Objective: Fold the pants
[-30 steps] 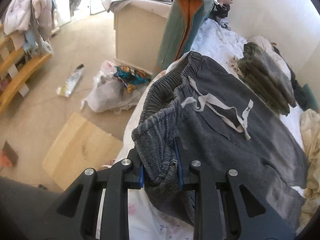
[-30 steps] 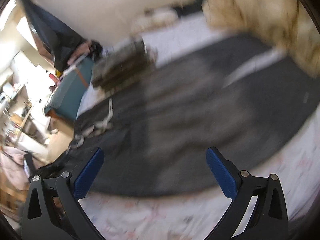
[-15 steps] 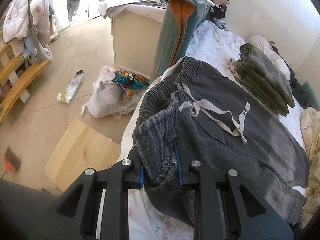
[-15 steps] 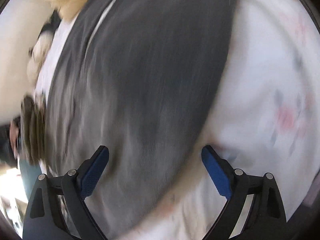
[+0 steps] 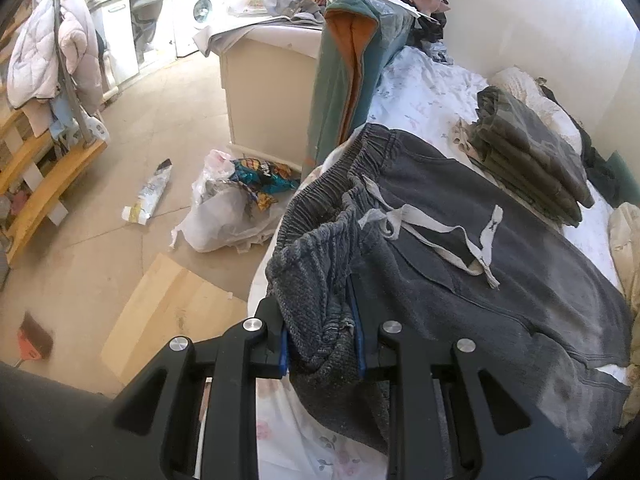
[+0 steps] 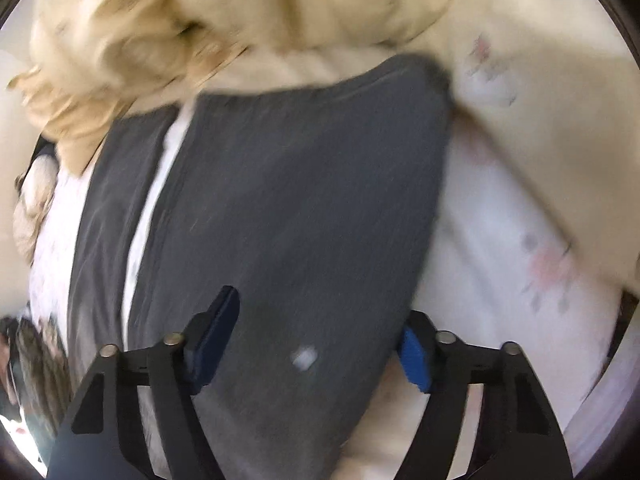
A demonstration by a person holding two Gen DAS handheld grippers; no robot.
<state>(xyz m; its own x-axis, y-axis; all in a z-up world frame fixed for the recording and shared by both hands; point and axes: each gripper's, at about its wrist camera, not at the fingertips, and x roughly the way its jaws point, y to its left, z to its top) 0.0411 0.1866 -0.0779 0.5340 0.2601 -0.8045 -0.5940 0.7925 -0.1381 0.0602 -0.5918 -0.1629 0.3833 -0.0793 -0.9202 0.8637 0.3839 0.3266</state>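
1. Right at my left tongs (image 5: pixel 320 344): the jaws are clamped on a bunched corner of the waistband of the dark grey pants (image 5: pixel 500 280), and the ribbed fabric spills out over and below the blue pads.
2. Just past that grip, the pants lie spread across the bed (image 5: pixel 420 92), waistband at the bed's near-left edge, body and legs running off toward the right edge of the view.
3. The pale drawstring (image 5: pixel 444 236) lies loose on top of the pants, a little beyond the waistband.
4. Over to my right tongs (image 6: pixel 316 344): the jaws stand apart, one blue pad over the grey fabric, the other at the pant leg's right edge over the sheet. The view is blurred, so I can't tell whether either pad touches cloth.
5. In the right wrist view one pant leg (image 6: pixel 304 200) runs away from the tongs to a straight hem; a strip of white sheet shows between it and the second leg on the left.
6. Beyond that hem lies a heap of cream-yellow bedding (image 6: pixel 168 36), touching or overlapping the leg ends.
7. Back in the left view, a stack of folded olive clothes (image 5: pixel 528 156) sits on the bed beyond the pants, near the wall.
8. On the floor off the bed's left edge: a flat piece of cardboard (image 5: pixel 168 312), then a white plastic bag (image 5: pixel 224 208) with snack wrappers.
9. Farther off, a teal and orange cloth (image 5: pixel 348 68) hangs at the bed's far-left corner beside a cream cabinet (image 5: pixel 268 88), and a washing machine (image 5: pixel 200 12) stands at the back.
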